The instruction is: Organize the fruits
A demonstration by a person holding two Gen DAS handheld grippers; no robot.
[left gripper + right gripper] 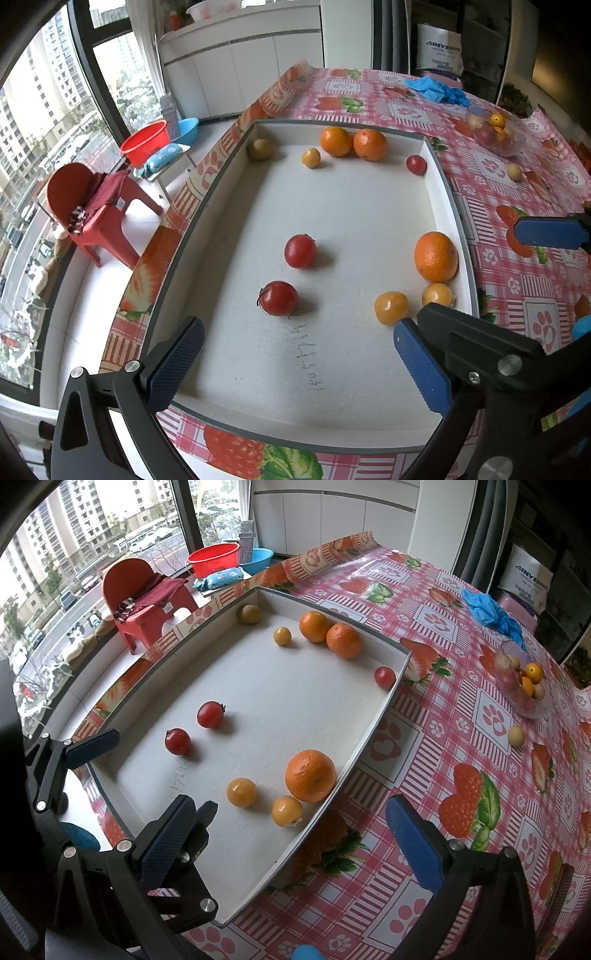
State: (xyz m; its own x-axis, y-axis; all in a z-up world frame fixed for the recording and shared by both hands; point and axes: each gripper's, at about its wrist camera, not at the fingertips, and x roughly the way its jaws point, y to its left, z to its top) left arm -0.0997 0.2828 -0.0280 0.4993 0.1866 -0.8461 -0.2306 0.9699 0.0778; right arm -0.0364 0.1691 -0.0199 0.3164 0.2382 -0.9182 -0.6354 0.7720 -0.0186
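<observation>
A white tray (332, 206) (295, 701) with a grey rim lies on the table and holds the fruit. Two oranges (352, 143) sit at its far wall, beside a small yellow fruit (311, 157), a dull green fruit (260, 149) and a cherry tomato (416, 164). Two red tomatoes (300, 251) (279, 298) lie mid-tray. A third orange (436, 257) (311, 775) rests near the right wall with two yellow fruits (391, 307) (287, 810). My left gripper (299, 363) hangs open over the tray's near end. My right gripper (291, 845) stands open over the tray's near right corner.
A clear bowl (521, 679) (495, 133) of mixed fruit stands on the checked tablecloth to the right. One pale fruit (516, 736) (514, 171) lies loose near it. Blue gloves (491, 609) lie at the back. A red chair (88, 214) and red basin (146, 142) stand off the table's left edge.
</observation>
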